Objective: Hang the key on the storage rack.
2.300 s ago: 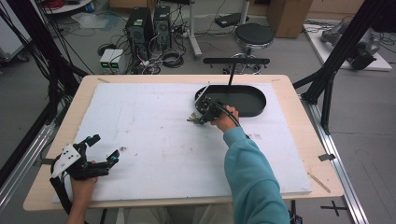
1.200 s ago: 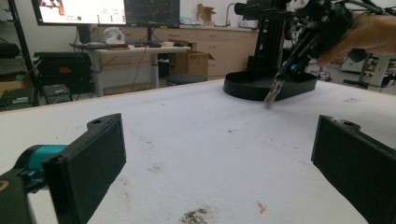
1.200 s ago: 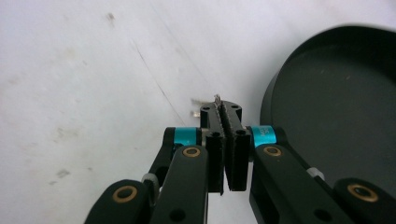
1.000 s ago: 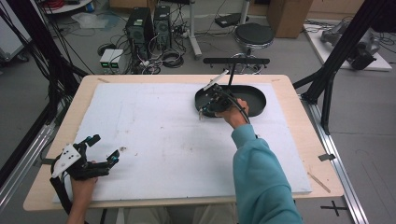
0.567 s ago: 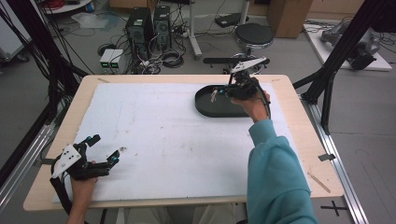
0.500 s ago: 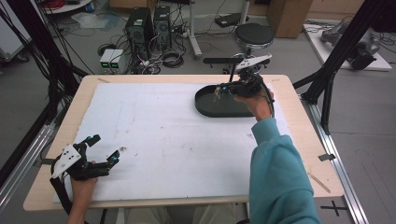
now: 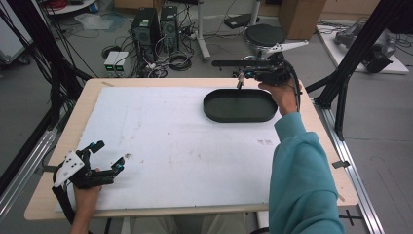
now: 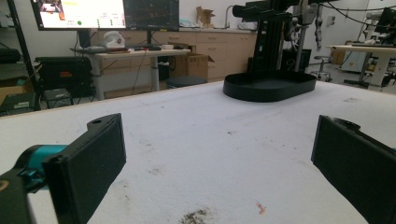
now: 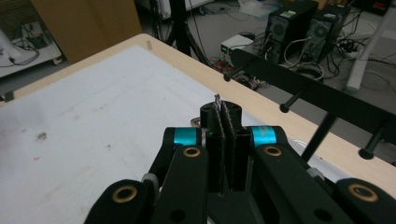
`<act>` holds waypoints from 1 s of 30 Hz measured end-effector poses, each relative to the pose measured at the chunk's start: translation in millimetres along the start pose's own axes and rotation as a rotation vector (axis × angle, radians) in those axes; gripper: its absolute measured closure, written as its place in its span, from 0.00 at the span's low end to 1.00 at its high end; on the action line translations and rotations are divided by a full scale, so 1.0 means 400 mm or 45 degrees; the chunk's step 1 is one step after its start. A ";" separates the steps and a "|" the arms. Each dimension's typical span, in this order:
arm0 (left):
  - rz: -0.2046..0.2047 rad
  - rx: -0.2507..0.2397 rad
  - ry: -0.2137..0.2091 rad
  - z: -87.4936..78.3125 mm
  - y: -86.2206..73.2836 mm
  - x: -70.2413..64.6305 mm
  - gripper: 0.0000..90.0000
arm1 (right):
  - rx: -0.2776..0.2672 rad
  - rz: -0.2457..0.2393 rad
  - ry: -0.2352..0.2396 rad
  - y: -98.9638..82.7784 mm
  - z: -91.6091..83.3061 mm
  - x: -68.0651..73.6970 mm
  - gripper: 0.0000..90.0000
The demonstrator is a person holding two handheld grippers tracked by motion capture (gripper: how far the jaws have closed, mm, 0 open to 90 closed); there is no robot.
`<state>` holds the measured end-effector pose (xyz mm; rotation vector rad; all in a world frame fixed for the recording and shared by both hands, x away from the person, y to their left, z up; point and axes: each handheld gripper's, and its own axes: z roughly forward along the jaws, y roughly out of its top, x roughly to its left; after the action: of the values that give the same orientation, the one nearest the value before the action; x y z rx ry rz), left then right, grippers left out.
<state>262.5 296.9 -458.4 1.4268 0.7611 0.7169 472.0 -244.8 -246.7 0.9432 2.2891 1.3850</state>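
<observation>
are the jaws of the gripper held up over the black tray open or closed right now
Closed. On the right gripper the two black jaws stand pressed together, pinching something thin and metallic I cannot identify, above the black tray's far edge.

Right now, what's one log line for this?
right gripper: shut on thin metal piece, by tray far edge | left gripper: open, empty, over table

Teal sleeve (image 7: 300, 180), black teal-accented claws

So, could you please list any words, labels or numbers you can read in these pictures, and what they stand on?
None can be read.
The wall monitor in the left gripper view shows text, too small and blurred to read.
The black oval tray and the white foam mat bear no text.
</observation>
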 end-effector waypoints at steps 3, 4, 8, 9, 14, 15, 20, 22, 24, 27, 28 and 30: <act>-0.005 0.000 0.002 0.000 0.000 0.000 0.04 | 0.018 0.004 -0.014 0.004 0.003 -0.006 0.99; -0.003 0.000 0.003 0.000 0.000 0.001 0.04 | 0.029 -0.001 -0.020 0.007 0.006 -0.010 0.99; -0.003 0.001 0.003 0.000 0.000 0.001 0.04 | 0.047 0.007 -0.030 0.021 0.024 -0.016 0.99; -0.003 0.000 0.003 0.000 0.000 0.001 0.04 | 0.047 0.007 -0.030 0.021 0.024 -0.016 0.99; -0.003 0.001 0.001 0.000 0.000 0.001 0.04 | 0.058 0.010 -0.040 0.020 0.051 -0.023 0.99; -0.003 -0.001 0.003 0.000 0.000 0.001 0.04 | 0.066 0.015 -0.042 0.020 0.055 -0.024 0.99; -0.006 -0.004 0.002 0.000 0.000 0.001 0.04 | 0.073 0.033 -0.057 0.014 0.072 -0.039 0.99; -0.005 0.000 -0.001 0.000 0.000 0.001 0.04 | 0.084 0.036 -0.069 0.012 0.080 -0.042 0.99; -0.004 -0.004 0.003 0.000 0.000 0.001 0.04 | 0.090 0.047 -0.074 0.010 0.086 -0.046 0.99; -0.004 -0.003 0.003 0.000 0.000 0.001 0.04 | 0.105 0.057 -0.089 0.006 0.097 -0.053 0.99; -0.006 -0.001 0.000 0.000 0.000 0.001 0.04 | 0.102 0.047 -0.097 0.004 0.100 -0.058 0.99; -0.004 -0.003 0.003 0.000 0.000 0.001 0.04 | 0.107 0.049 -0.102 0.003 0.102 -0.060 0.99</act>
<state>262.9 297.2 -458.6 1.4227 0.7641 0.7171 512.8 -233.1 -267.3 1.0543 2.2960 1.2514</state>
